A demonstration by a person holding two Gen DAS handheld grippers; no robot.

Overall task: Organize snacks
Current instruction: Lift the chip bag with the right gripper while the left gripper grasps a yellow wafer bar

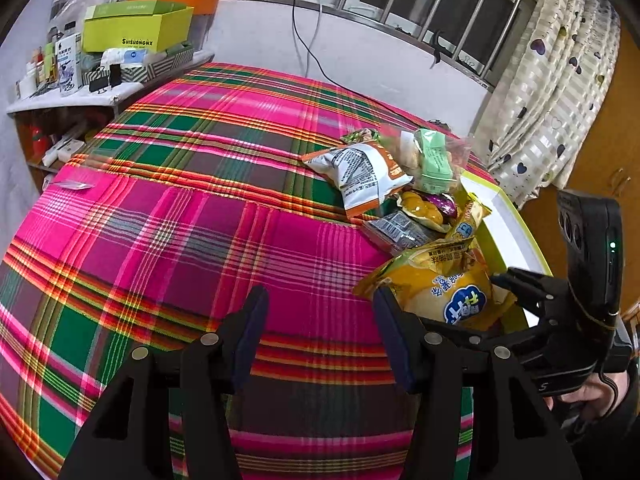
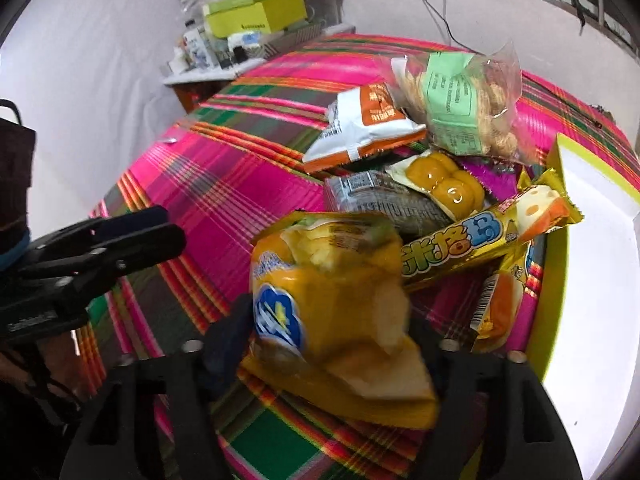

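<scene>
Yellow cake packet (image 2: 332, 308) grasped by the right gripper (image 2: 332, 320)
Left gripper (image 1: 320, 336) is held released above the plaid tabletop (image 1: 200, 200); other snacks (image 2: 420, 128) are piled beside the tray (image 2: 592, 280).

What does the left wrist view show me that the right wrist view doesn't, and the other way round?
Only the left wrist view: the left gripper head-on, jaws open over bare plaid cloth, plus the curtain.

Only the right wrist view: the right gripper with the yellow bread pack between its fingers, and the cheese-print stick pack along its whole length.

Both: the snack pile with the white-and-orange bag, the clear cookie bag, the green-rimmed box and the cluttered shelf.
</scene>
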